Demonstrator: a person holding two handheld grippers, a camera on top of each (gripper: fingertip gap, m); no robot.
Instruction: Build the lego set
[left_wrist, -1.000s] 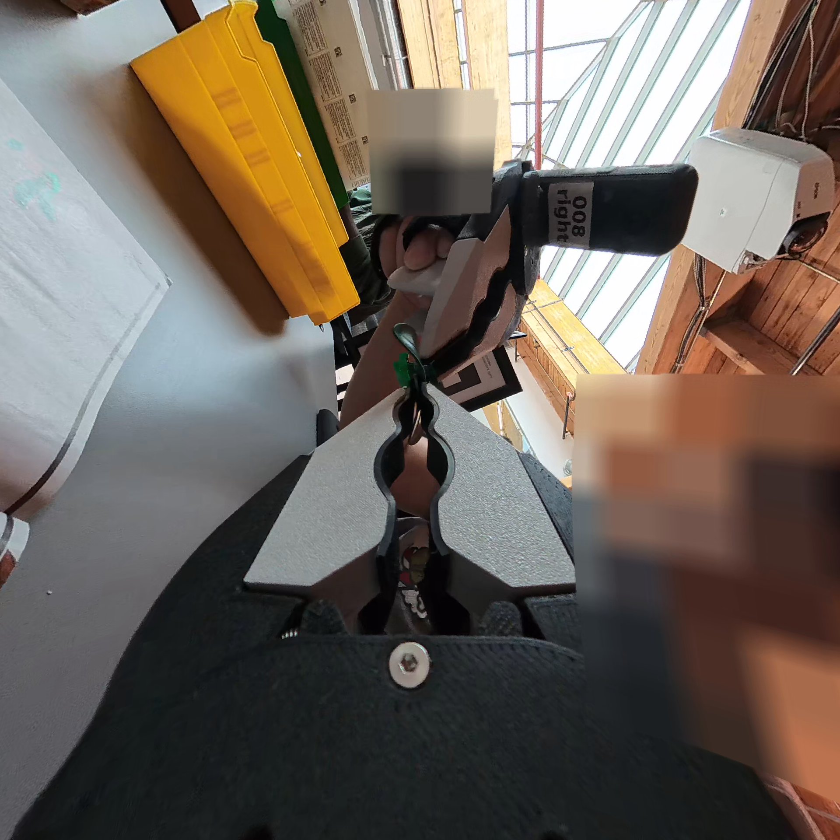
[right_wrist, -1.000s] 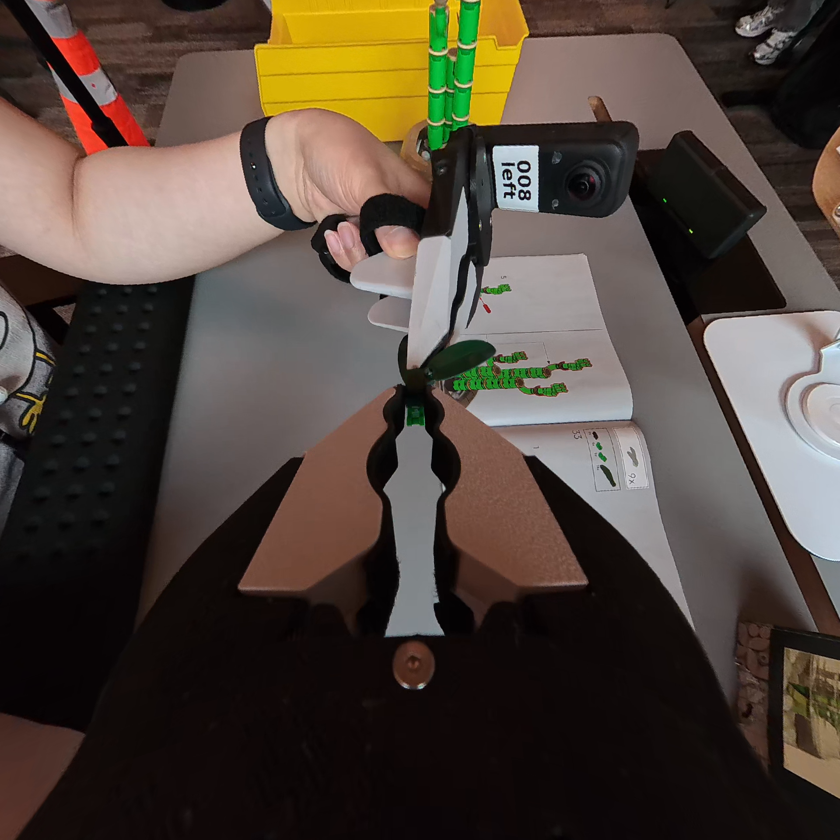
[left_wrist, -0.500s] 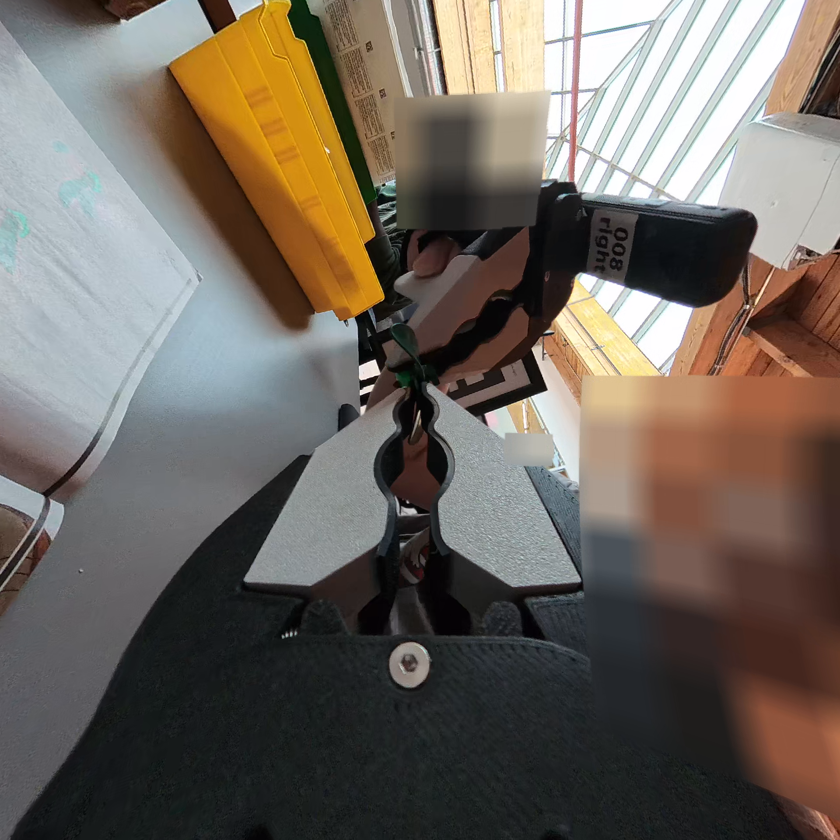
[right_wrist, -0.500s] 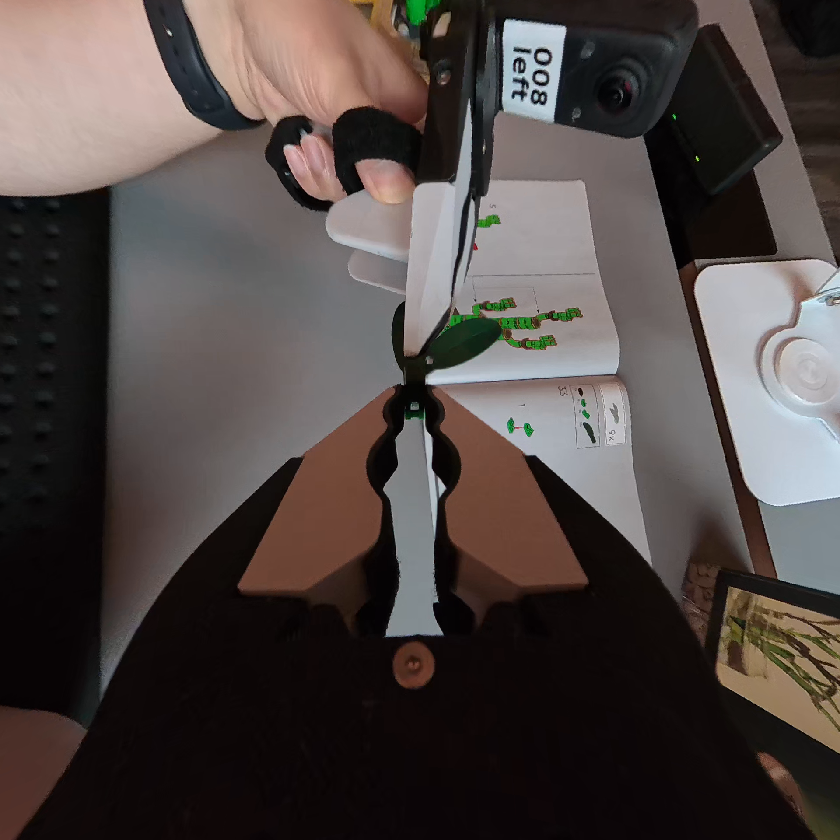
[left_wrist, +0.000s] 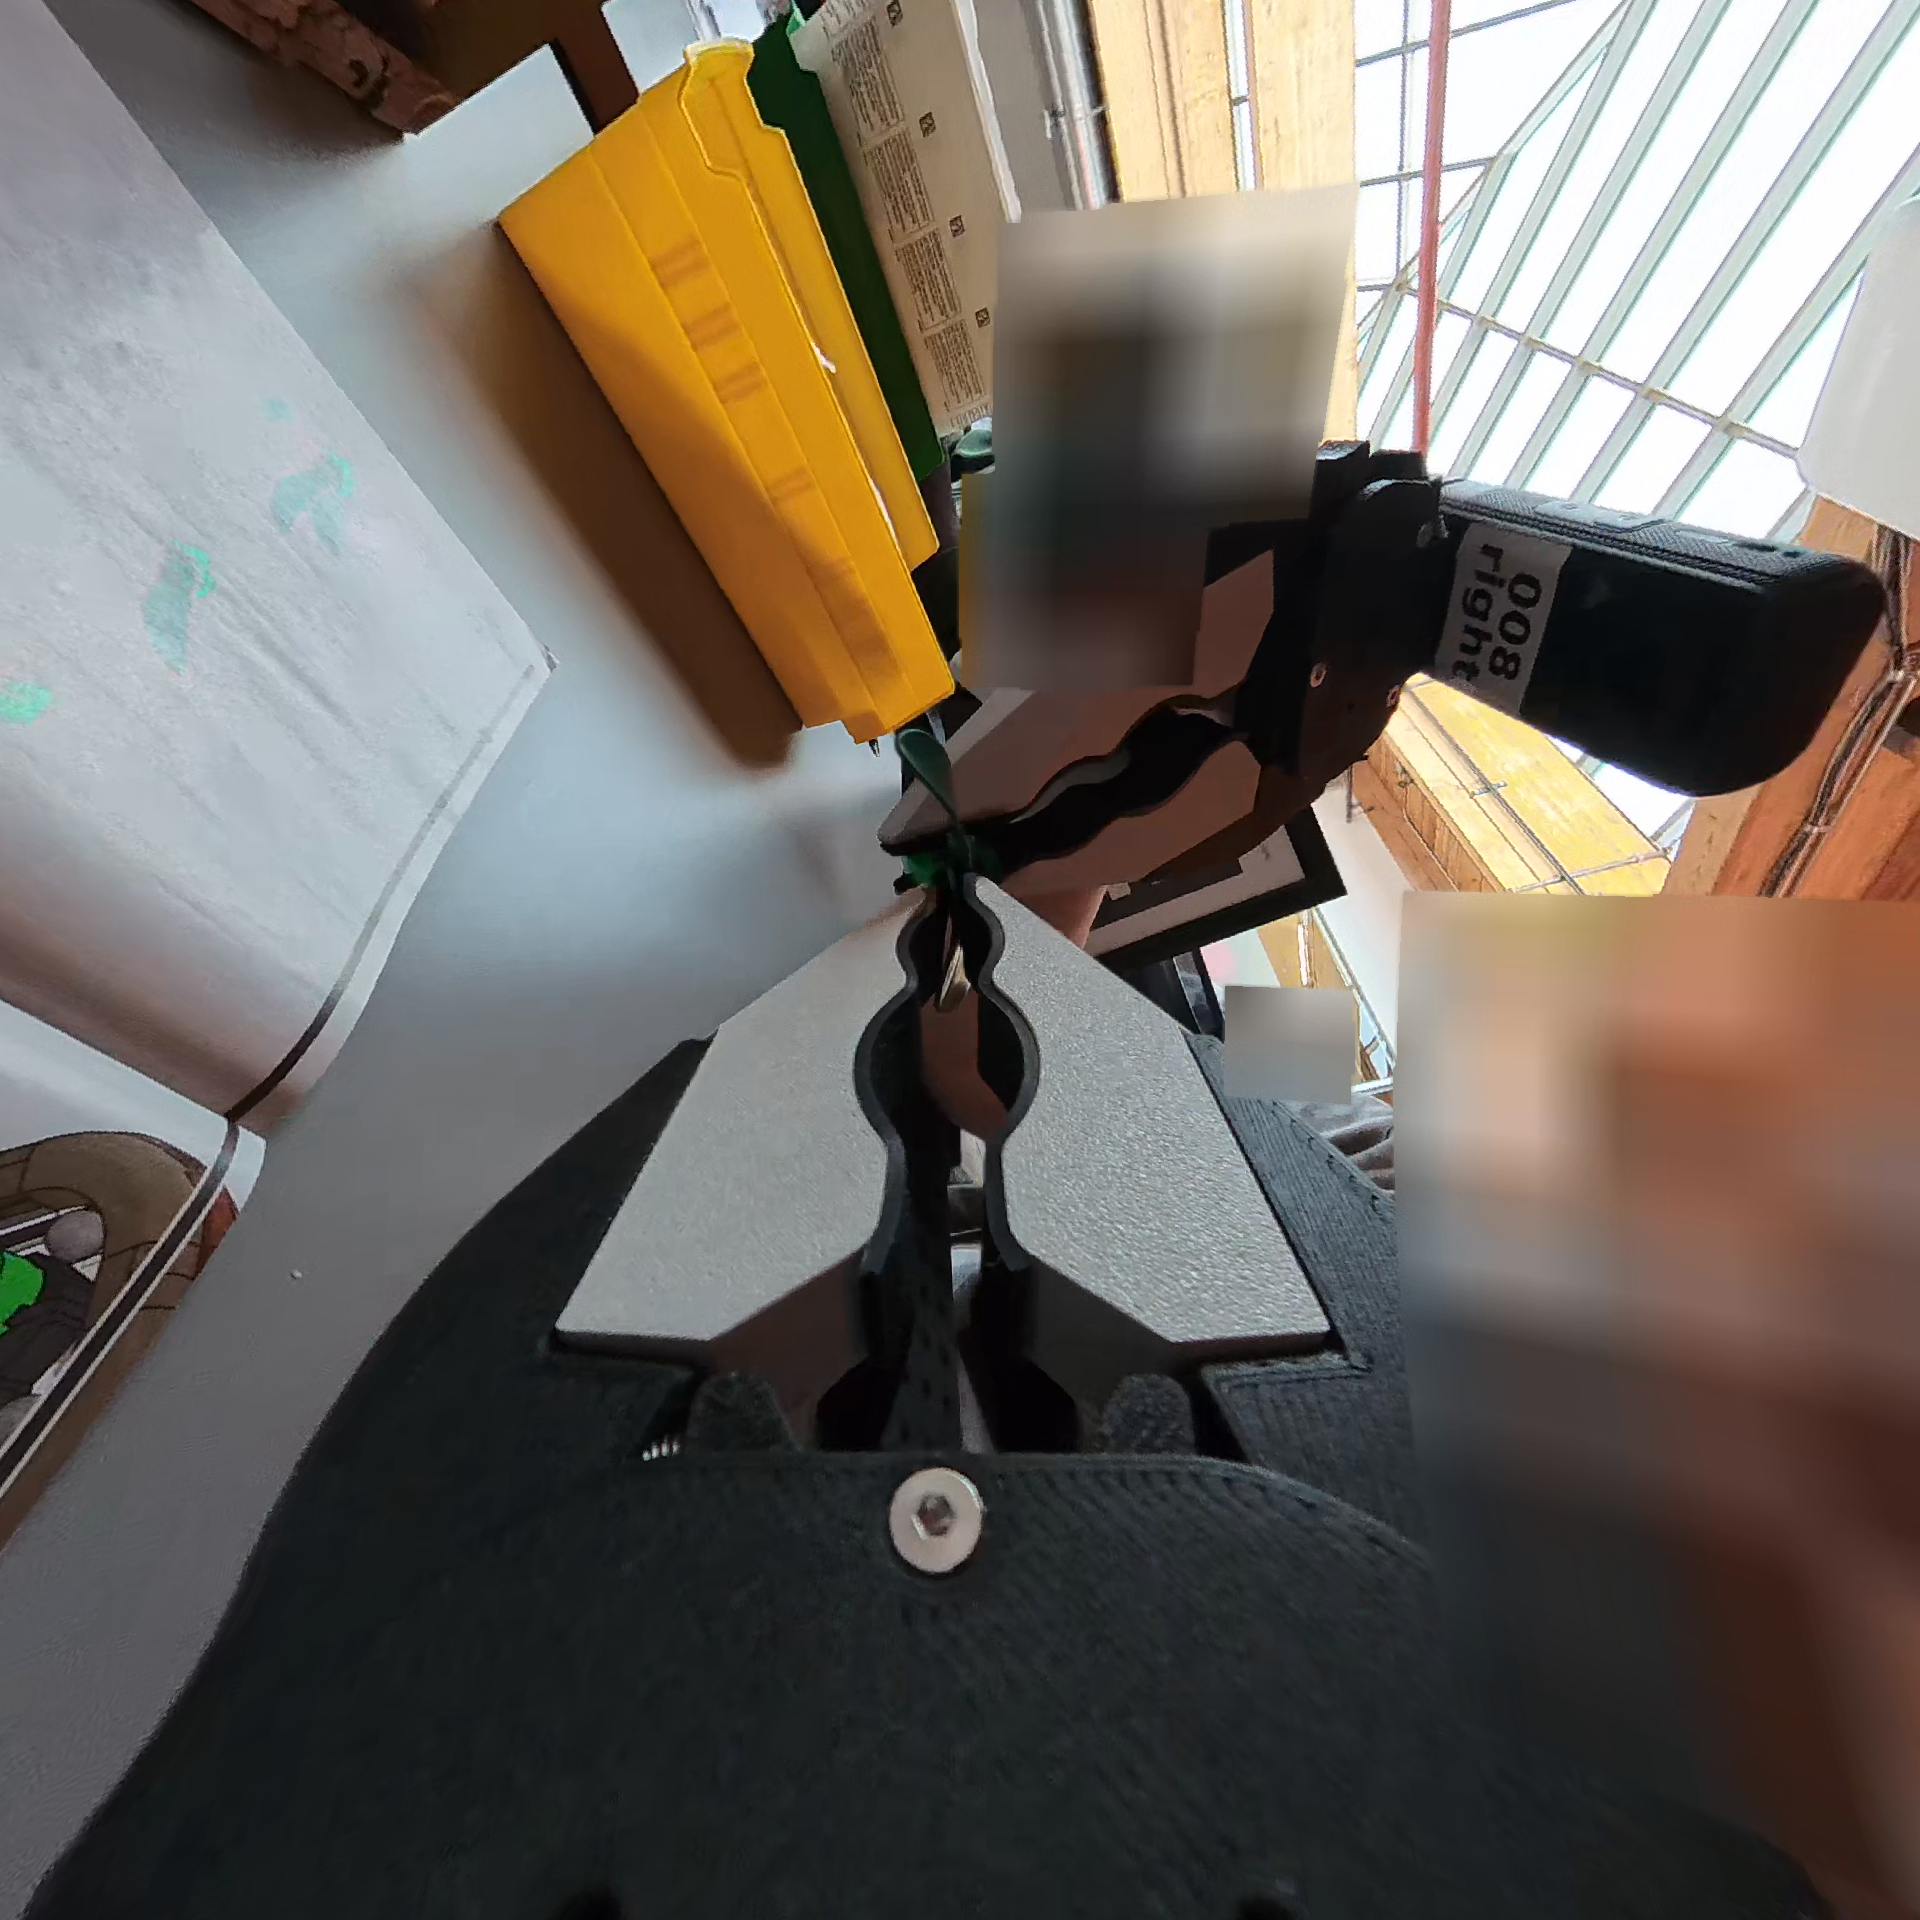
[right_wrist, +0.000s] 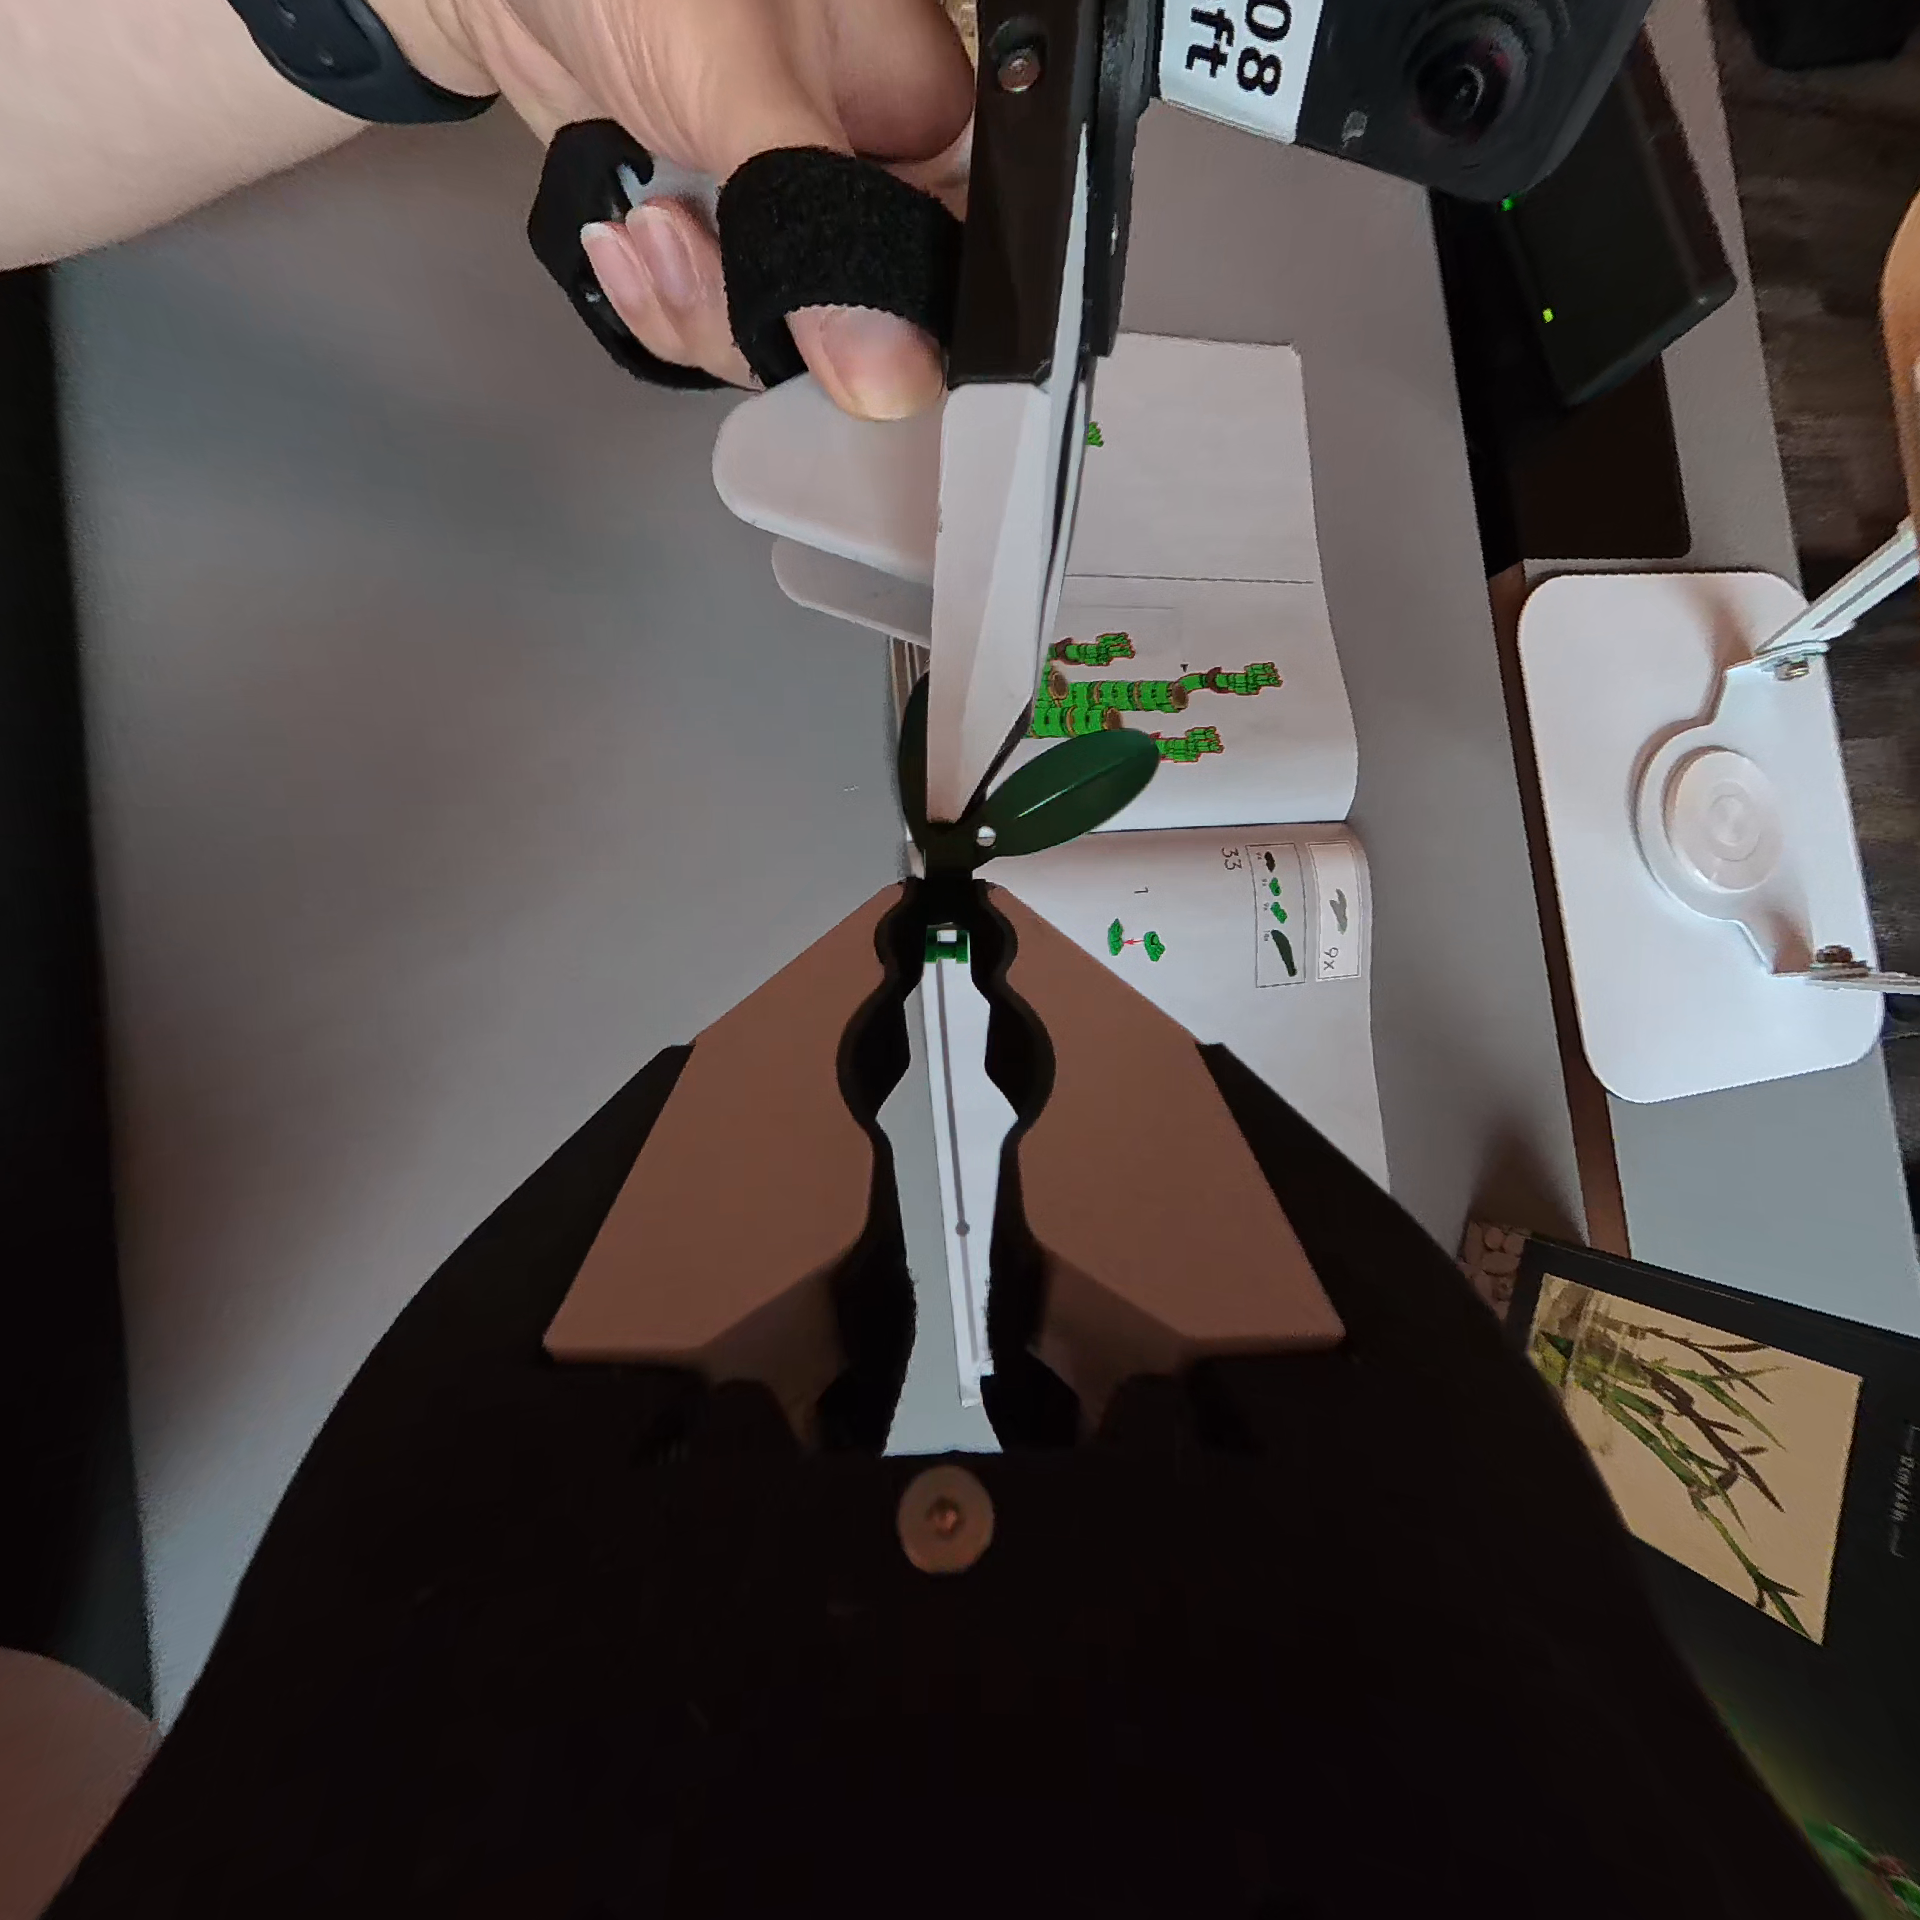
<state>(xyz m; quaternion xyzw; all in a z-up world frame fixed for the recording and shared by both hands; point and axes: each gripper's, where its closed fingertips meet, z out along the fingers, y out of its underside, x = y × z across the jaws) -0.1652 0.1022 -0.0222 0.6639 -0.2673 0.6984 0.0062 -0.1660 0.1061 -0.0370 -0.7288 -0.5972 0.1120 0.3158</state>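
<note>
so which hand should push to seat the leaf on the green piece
Left: its tongs pinch the dark green leaf from above, while the right tongs just brace the small bright green piece underneath.

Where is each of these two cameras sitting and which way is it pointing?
Left wrist view: on the left gripper, tilted upward past its fingers at the right gripper, yellow bin and skylight.
Right wrist view: on the right gripper, facing down over the instruction booklet and grey table; a hand holds the left gripper.
Shared: both grippers meeting at the green leaf piece.
</note>
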